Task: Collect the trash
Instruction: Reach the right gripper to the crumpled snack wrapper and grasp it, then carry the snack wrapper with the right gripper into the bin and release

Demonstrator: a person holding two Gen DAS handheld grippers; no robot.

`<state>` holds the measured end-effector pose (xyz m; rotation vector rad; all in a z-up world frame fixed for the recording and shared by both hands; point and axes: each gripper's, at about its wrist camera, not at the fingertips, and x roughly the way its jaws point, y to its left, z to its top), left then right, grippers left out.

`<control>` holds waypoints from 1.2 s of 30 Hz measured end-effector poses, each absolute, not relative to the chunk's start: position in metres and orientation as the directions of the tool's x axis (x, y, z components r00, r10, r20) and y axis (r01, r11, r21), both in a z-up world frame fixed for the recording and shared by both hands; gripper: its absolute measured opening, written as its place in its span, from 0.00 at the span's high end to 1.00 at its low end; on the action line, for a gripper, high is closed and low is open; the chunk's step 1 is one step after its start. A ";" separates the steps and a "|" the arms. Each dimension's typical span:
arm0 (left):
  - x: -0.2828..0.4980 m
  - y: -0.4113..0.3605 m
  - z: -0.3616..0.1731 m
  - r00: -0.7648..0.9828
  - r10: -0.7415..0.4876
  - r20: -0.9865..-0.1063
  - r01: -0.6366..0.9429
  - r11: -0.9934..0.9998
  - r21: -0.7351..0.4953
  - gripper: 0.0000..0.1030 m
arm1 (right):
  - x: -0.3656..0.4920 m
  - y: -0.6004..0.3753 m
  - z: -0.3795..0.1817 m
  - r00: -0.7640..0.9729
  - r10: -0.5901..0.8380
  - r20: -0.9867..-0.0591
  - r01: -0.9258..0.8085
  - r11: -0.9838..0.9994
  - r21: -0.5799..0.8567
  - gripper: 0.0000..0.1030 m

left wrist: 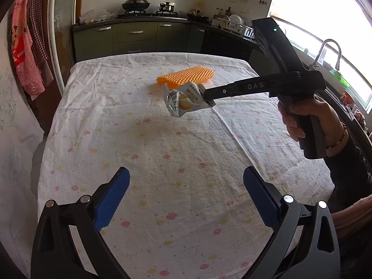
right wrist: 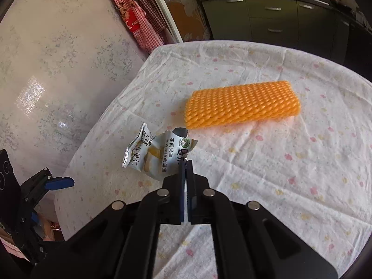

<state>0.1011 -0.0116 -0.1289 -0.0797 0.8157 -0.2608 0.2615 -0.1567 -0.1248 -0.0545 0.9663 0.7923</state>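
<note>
A crumpled white snack wrapper (right wrist: 158, 153) with printed writing is pinched at its right edge by my right gripper (right wrist: 186, 162), whose blue pads are pressed together on it. In the left wrist view the same wrapper (left wrist: 183, 102) hangs just above the cloth from the right gripper (left wrist: 208, 96), held by a hand (left wrist: 309, 116). Behind it lies an orange foam net sleeve (right wrist: 241, 103), also seen as the orange sleeve (left wrist: 186, 76) in the left wrist view. My left gripper (left wrist: 186, 193) is open over the near part of the table, with nothing between its blue pads (left wrist: 111, 200).
The table is covered with a white flowered cloth (left wrist: 162, 162). Kitchen cabinets and a stove with a wok (left wrist: 136, 3) stand behind it, a sink tap (left wrist: 325, 51) at the right, and hanging checked aprons (left wrist: 28, 46) at the left. A pale floor (right wrist: 46, 69) lies beside the table.
</note>
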 end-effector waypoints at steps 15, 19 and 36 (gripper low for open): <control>0.095 -0.037 -0.116 0.666 -0.282 -0.691 0.261 0.955 -0.138 0.06 | 0.193 -0.235 -0.090 0.480 0.568 -0.669 -0.543 0.791 0.283 0.99; 0.095 -0.053 -0.112 0.663 -0.299 -0.687 0.300 0.946 -0.122 0.06 | 0.169 -0.291 -0.084 0.573 0.504 -0.646 -0.440 0.854 0.277 0.99; 0.092 -0.120 -0.104 0.638 -0.339 -0.691 0.423 0.905 -0.053 0.06 | 0.141 -0.509 -0.132 0.688 0.006 -0.726 0.132 0.982 0.133 0.99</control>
